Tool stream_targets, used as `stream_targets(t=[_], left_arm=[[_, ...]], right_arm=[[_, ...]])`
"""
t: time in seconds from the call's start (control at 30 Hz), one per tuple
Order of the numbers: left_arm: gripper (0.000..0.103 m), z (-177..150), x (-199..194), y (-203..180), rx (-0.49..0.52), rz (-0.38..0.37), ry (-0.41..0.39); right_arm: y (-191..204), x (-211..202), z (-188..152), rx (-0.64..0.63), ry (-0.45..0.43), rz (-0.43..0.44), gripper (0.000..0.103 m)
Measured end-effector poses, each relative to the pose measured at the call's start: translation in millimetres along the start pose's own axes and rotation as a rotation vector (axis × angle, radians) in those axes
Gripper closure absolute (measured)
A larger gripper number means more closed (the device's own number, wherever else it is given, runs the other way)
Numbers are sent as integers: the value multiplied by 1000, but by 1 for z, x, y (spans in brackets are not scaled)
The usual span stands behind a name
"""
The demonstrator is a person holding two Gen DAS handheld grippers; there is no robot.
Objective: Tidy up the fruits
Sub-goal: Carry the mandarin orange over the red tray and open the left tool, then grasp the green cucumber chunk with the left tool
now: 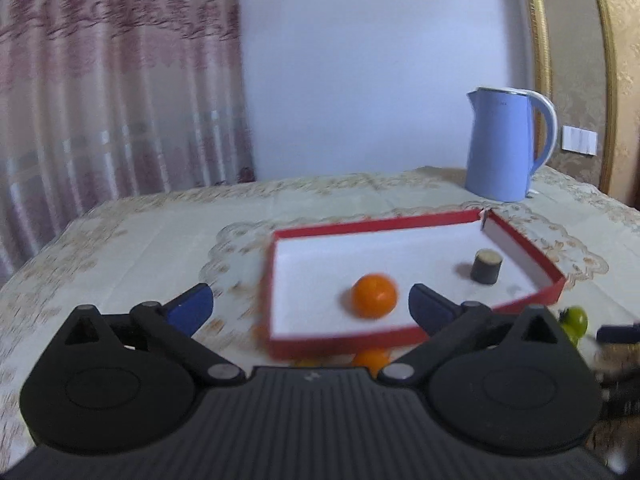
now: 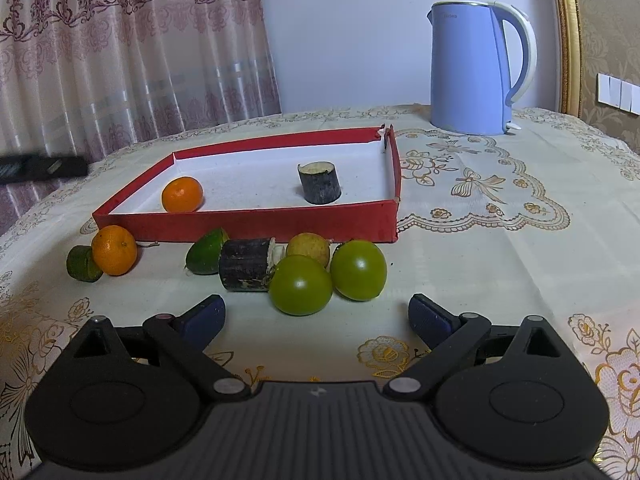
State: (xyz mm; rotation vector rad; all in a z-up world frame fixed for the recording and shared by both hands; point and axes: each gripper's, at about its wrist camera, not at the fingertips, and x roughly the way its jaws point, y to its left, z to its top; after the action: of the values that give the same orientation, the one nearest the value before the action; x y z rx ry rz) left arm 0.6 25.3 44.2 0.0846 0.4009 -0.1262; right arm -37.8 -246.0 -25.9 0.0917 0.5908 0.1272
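Red tray [image 2: 256,224] holds tangerine [image 2: 182,194], dark cane stub [image 2: 319,183]; both jaws spread.

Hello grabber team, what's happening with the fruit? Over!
Left tool open, empty, above red tray. Right tool open, empty, nearest green tomato just ahead. Tray holds orange and sugarcane piece; rest outside. Nothing blocking.

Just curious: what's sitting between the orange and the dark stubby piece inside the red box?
Nothing. In the right wrist view, only bare white box floor separates the orange from the dark stubby piece inside the red box.
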Motion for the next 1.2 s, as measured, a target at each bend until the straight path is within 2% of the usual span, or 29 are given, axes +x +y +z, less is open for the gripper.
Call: stream_targets(t=[0.1, 0.23, 0.43, 0.53, 0.63, 0.9, 0.97, 1.07, 1.2], left_arm=[[0, -19, -10, 8, -21, 4, 22], [0, -37, -13, 4, 66, 35, 35], [0, -48, -6, -3, 85, 11, 56], [11, -51, 2, -7, 88, 17, 87], [16, -55, 8, -5, 56, -2, 124], [19, -61, 18, -7, 17, 6, 154], [24, -60, 20, -6, 6, 27, 154], [41, -59, 20, -3, -32, 21, 167], [44, -62, 23, -3, -30, 11, 181]], right_arm=[[0, 0, 0, -1, 0, -2, 4], [0, 0, 0, -4, 1, -4, 4], [1, 1, -1, -7, 5, -10, 4], [1, 0, -1, -8, 7, -13, 4], [1, 1, -1, -10, 8, -17, 4], [2, 1, -1, -10, 9, -17, 4], [1, 1, -1, -11, 9, -17, 4], [2, 1, -1, -10, 9, -17, 4], [2, 1, -1, -10, 9, -17, 4]])
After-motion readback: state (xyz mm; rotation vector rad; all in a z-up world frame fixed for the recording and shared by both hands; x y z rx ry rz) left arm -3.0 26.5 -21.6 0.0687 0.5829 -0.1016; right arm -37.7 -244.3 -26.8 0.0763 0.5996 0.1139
